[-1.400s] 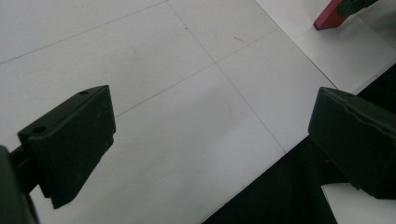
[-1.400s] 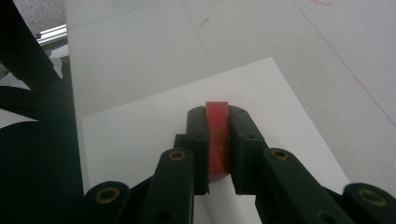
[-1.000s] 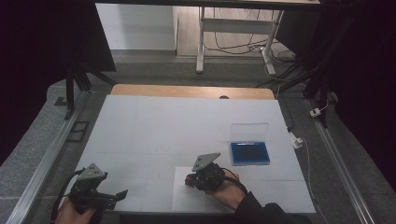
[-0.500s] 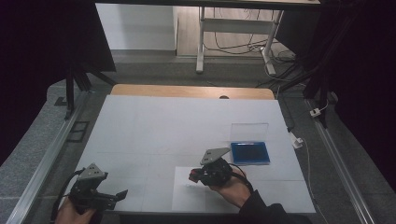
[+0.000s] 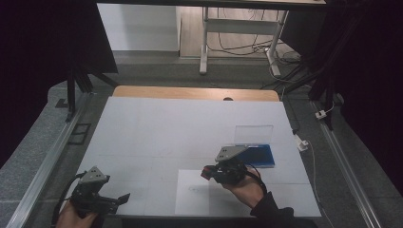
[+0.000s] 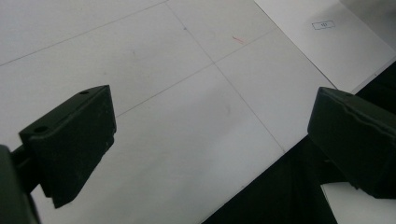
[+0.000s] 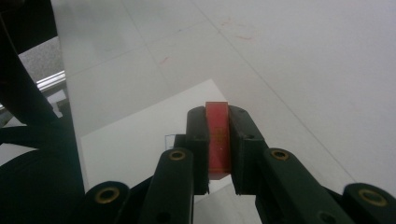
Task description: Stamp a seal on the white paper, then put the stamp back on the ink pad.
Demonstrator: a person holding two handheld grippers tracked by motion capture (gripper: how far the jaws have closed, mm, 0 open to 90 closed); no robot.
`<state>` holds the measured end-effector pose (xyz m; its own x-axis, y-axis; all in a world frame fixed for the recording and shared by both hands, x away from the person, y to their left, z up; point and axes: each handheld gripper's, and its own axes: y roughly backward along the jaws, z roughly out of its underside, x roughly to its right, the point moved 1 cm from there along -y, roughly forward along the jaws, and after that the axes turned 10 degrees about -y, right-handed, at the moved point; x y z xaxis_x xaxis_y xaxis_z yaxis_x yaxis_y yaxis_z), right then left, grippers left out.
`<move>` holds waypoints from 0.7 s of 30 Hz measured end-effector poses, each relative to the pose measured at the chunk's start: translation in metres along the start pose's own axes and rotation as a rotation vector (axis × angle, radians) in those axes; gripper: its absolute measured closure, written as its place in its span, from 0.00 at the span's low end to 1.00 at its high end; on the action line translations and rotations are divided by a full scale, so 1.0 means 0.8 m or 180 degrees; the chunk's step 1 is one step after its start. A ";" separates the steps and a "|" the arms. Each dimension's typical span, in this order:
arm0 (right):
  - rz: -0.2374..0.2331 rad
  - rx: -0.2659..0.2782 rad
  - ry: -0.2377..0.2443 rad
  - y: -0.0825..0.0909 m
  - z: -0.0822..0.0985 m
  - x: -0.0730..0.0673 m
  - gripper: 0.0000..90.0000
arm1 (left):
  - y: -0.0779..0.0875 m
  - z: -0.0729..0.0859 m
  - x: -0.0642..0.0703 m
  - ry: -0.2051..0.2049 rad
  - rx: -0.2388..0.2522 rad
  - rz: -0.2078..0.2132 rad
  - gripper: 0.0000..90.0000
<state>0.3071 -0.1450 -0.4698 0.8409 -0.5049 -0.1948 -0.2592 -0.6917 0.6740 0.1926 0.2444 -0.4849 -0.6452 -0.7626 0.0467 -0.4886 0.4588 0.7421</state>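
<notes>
Red block (image 7: 218, 137) | pinched in my right tongs (image 7: 217, 112), just above the white paper (image 5: 199, 192) at the near edge of the bench (image 5: 157, 123) | picked up, not yet put down; blue box (image 5: 256, 155) sits open near | left tongs (image 6: 210, 126) spread, holding nothing | tiny box printed on paper, too small to read

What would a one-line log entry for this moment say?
right gripper: shut on red block, above white sheet | left gripper: open, holding nothing, near table edge | blue case: lid open
</notes>
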 end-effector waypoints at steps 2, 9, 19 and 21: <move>0.0038 0.0020 -0.0016 0.005 0.001 0.004 0.88 | 0.000 0.000 0.000 -0.0004 -0.0002 0.0004 0.02; 0.0151 0.0083 -0.0100 0.019 0.003 0.021 0.88 | 0.000 0.000 0.001 -0.0010 -0.0008 -0.0001 0.02; 0.0288 0.0130 -0.0137 0.030 0.005 0.038 0.88 | 0.000 0.000 0.000 -0.0006 0.0007 0.0008 0.02; 0.0328 0.0136 -0.0156 0.033 0.005 0.042 0.88 | 0.000 0.000 0.000 -0.0008 0.0007 0.0008 0.02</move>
<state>0.3267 -0.1825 -0.4616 0.7847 -0.5985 -0.1613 -0.3641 -0.6557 0.6615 0.1923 0.2443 -0.4846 -0.6478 -0.7603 0.0468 -0.4884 0.4617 0.7404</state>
